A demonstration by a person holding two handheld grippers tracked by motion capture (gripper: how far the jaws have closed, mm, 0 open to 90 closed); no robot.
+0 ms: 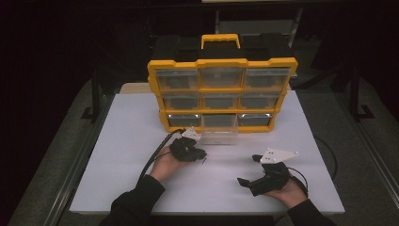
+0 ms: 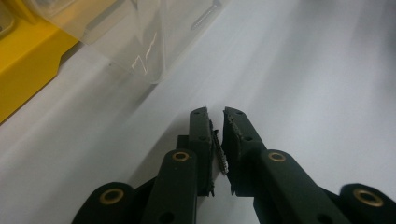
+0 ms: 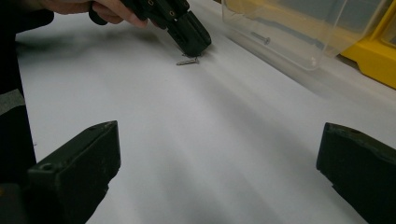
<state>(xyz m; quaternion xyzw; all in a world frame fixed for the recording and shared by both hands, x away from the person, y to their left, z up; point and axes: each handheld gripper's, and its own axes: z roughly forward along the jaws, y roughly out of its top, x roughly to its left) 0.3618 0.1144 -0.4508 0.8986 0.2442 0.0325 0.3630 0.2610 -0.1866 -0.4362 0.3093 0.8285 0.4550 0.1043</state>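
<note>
My left claw point(image 2: 216, 122) is pinched on a screw point(image 2: 218, 151), low over the white surface point(image 1: 141, 141) just in front of the pulled-out clear drawer point(image 1: 219, 127) of the yellow organizer point(image 1: 222, 63). Another screw point(image 3: 187, 61) lies beside its tip. My right claw point(image 3: 217, 172) sits spread wide, well apart

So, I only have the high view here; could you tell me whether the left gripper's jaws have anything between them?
Observer: Yes, the left gripper has its jaws closed on a small screw, low over the white table.
Operator: Thank you. Is the pulled-out clear drawer empty?
Observer: No, a second screw lies inside the clear drawer.
Operator: And the right gripper?
Observer: The right gripper has its jaws wide open, nothing between them.
</note>
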